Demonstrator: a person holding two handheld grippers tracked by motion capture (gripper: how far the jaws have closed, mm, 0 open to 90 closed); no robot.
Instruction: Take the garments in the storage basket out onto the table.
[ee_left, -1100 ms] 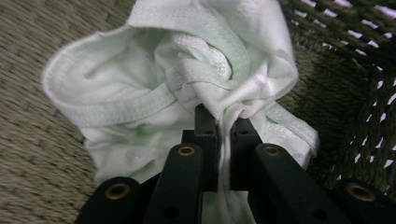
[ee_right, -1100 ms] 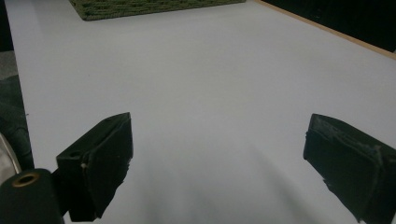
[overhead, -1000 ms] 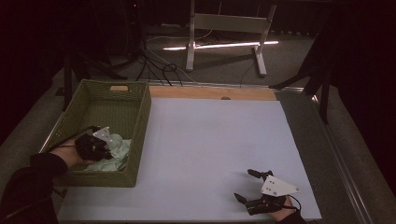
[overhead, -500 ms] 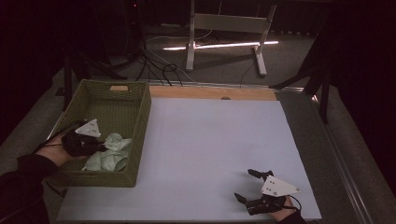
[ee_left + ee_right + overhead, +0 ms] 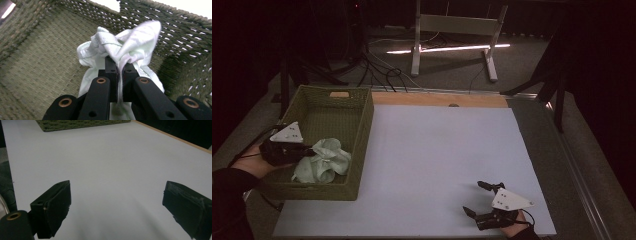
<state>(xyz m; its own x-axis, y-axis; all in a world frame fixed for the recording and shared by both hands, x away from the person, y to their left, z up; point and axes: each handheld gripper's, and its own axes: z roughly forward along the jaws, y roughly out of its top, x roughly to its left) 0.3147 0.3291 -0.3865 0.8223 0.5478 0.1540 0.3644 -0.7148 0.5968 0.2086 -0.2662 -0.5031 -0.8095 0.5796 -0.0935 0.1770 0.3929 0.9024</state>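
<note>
My left gripper (image 5: pixel 119 75) pinches a fold of the cloth (image 5: pixel 130 47) to lift it from the basket (image 5: pixel 357 125), while my right gripper (image 5: pixel 479 197) rests wide open on the table (image 5: pixel 437 145), ready.

Basket (image 5: pixel 362 125) is showing rough woven fibre; cloth (image 5: pixel 130 45) looking soft, matt cotton; worktop (image 5: pixel 437 150) reading smooth matt white; tool (image 5: pixel 119 75) matt black plastic.
</note>
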